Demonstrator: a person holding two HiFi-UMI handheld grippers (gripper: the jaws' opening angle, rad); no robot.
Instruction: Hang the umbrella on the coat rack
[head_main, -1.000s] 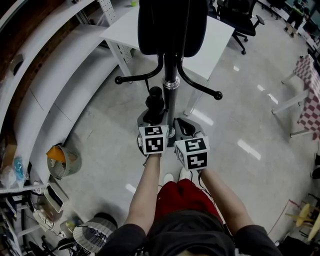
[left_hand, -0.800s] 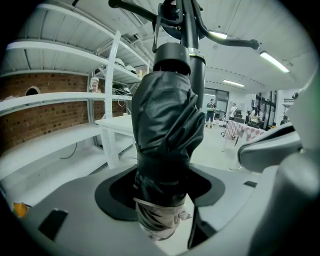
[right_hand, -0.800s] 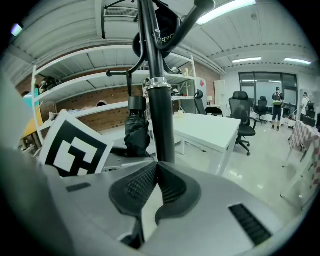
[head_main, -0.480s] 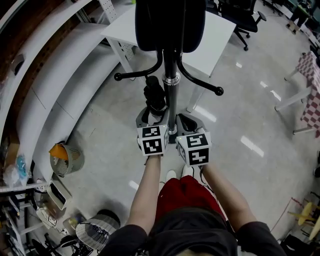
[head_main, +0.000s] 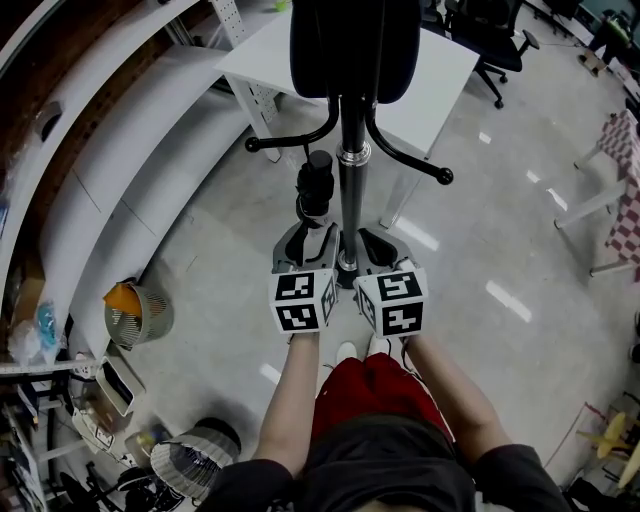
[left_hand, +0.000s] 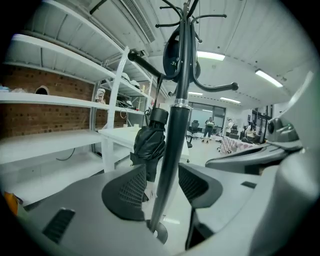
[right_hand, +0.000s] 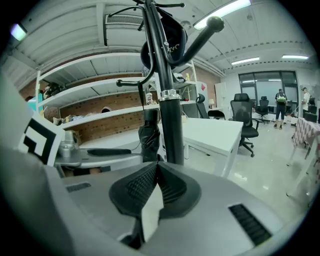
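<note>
The black folded umbrella (head_main: 316, 188) hangs upright beside the coat rack pole (head_main: 350, 200), under the rack's left hook arm (head_main: 290, 140). My left gripper (head_main: 306, 243) is just short of the umbrella, apart from it. Its jaws are closing, with nothing pressed between them. In the left gripper view the pole (left_hand: 172, 145) and the umbrella (left_hand: 149, 145) show through the gap. My right gripper (head_main: 380, 250) sits right of the pole with its pads together and empty. The right gripper view has the umbrella (right_hand: 149, 137) and the pole (right_hand: 170, 125) just ahead.
A black item (head_main: 355, 45) hangs at the top of the rack. A white desk (head_main: 440, 80) and an office chair (head_main: 490, 40) stand behind it. White shelves (head_main: 100, 160) run along the left, with a small fan (head_main: 135, 315) on the floor. A chequered table (head_main: 625, 150) is at the right.
My left gripper has drawn back from the umbrella, which stays hanging by the pole. The right gripper has hardly moved.
</note>
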